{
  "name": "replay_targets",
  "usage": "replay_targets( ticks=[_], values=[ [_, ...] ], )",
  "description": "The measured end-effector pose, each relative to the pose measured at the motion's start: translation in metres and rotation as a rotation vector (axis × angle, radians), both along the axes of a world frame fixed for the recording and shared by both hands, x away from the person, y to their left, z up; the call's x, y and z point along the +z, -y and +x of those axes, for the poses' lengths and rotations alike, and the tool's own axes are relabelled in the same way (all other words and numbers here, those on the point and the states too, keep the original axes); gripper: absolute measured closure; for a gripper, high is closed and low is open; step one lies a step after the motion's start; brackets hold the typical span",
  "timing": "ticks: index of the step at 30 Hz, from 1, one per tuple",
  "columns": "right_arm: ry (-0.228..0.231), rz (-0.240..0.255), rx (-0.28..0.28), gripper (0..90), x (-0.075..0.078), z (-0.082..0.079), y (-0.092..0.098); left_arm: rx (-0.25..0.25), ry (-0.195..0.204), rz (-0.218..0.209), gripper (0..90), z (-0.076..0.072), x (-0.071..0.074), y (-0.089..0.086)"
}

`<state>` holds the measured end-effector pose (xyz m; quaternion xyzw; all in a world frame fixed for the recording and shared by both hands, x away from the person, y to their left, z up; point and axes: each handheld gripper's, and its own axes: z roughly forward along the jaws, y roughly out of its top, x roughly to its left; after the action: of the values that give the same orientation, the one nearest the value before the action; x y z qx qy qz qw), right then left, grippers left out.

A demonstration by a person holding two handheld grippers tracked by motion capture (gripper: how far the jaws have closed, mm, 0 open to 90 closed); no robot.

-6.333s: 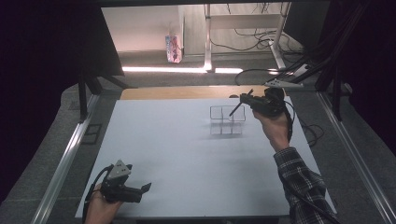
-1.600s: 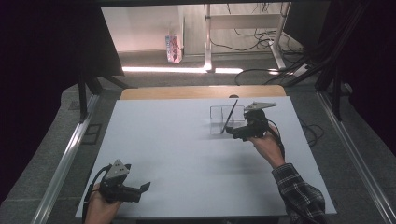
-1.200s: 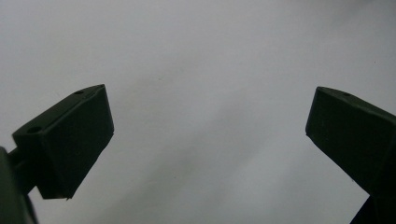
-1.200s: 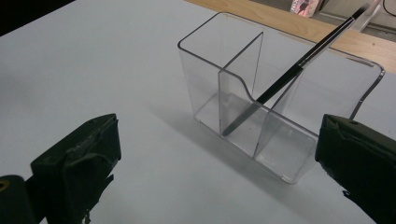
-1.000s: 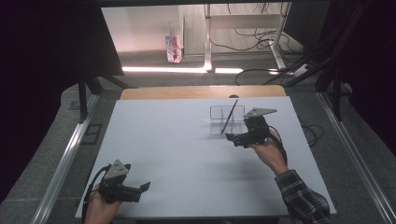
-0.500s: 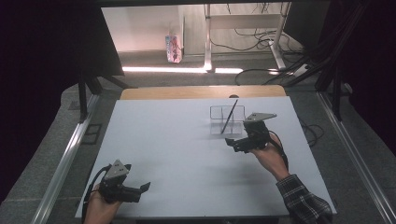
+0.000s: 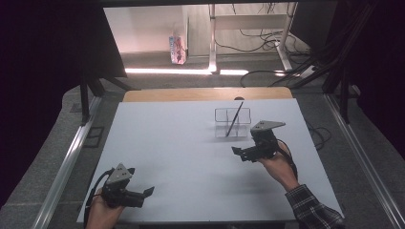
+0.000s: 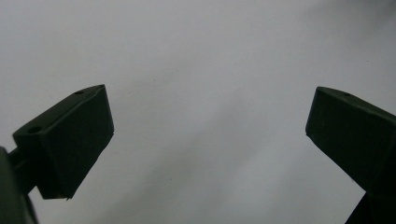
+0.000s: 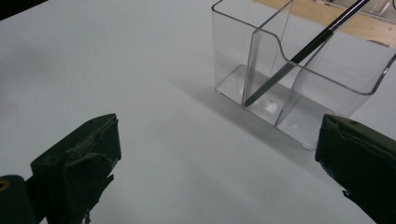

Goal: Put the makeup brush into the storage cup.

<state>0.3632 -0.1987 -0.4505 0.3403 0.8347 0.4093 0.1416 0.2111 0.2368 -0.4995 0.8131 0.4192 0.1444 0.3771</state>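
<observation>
From above, my right gripper (image 7: 240,152) sits released just near of the clear holder (image 7: 232,122), where the pen (image 7: 234,119) leans tilted; I should back away level so nothing nudges it. My left gripper (image 8: 205,140) gapes empty over matte white table (image 8: 201,56). My right gripper's view shows glossy rigid compartments, the slim dark pen in the middle one.

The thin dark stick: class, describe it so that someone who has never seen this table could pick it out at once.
Start from the white table and look to its far right part, where a clear plastic organiser with compartments stands just beyond the right gripper. The thin dark stick leans inside it, its lower end on the floor of a compartment and its top poking above the rim. It is the one slim dark thing in that see-through box.
</observation>
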Motion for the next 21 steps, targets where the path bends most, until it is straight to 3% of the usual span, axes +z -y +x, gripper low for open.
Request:
replay_targets(
  ticks=[11,21],
  values=[
    [-0.022,0.018,0.011,0.0,-0.005,-0.011,0.008,0.008,-0.003,0.001,1.2,0.000,0.000,-0.001],
    [-0.012,0.031,0.012,0.0,-0.003,-0.021,0.015,0.009,-0.004,0.005,1.0,0.000,0.000,-0.001]
  ],
)
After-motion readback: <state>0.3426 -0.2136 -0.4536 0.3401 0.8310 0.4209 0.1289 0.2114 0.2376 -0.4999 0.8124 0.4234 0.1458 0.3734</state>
